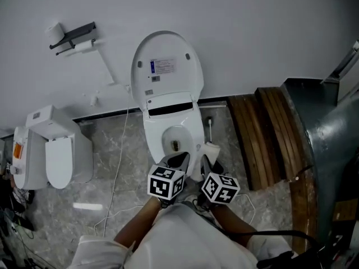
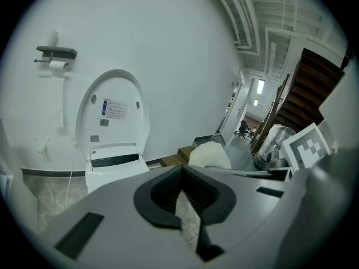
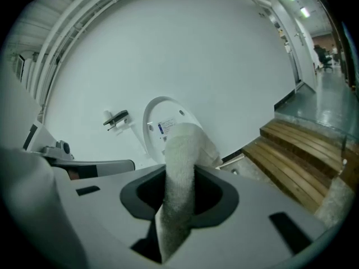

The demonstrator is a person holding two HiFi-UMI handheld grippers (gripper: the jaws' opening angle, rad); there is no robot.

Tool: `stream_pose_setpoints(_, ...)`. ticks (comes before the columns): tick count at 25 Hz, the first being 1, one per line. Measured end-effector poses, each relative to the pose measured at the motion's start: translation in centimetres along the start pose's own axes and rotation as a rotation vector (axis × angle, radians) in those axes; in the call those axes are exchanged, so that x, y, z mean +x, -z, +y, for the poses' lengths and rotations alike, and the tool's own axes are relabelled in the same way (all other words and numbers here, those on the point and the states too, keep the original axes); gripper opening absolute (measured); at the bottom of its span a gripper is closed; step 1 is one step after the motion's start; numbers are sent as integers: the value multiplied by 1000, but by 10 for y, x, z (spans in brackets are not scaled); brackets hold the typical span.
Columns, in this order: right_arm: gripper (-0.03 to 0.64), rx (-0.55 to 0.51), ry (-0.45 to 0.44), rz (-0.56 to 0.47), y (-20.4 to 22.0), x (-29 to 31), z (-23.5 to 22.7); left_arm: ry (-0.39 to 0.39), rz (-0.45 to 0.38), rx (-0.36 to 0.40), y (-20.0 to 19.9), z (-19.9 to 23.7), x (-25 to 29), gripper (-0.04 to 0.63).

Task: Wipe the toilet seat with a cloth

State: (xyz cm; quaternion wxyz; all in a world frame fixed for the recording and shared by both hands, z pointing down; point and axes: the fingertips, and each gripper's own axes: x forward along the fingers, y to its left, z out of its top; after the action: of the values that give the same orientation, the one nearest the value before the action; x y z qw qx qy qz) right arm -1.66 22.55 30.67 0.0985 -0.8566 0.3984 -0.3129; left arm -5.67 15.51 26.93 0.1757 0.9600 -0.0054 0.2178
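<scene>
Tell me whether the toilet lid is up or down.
Up. The lid stands raised against the wall, its labelled underside facing out, and the bowl below is uncovered.

right gripper (image 3: 176,206) clamping white cloth (image 3: 182,167) | toilet lid (image 3: 162,128) standing raised behind | wooden steps (image 3: 297,150) sitting at right

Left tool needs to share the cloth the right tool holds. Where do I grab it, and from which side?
I'd grip the free end of the cloth, which stands out past the right tool as a thick bunched roll; that tool is shut on its lower part. Open the left tool, now shut and empty, and come in from the left, where it sits alongside.
</scene>
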Motion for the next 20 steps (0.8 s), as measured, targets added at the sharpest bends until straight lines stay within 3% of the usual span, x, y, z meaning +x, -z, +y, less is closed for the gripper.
stream_pose_setpoints(6,100,2,14,23,14,-16,-2,19,35,11,22,-23,-7,11)
stream_pose_setpoints(20,100,-35,-31,24,8,-7,22,-31,-14,3,9,-7,-25,11)
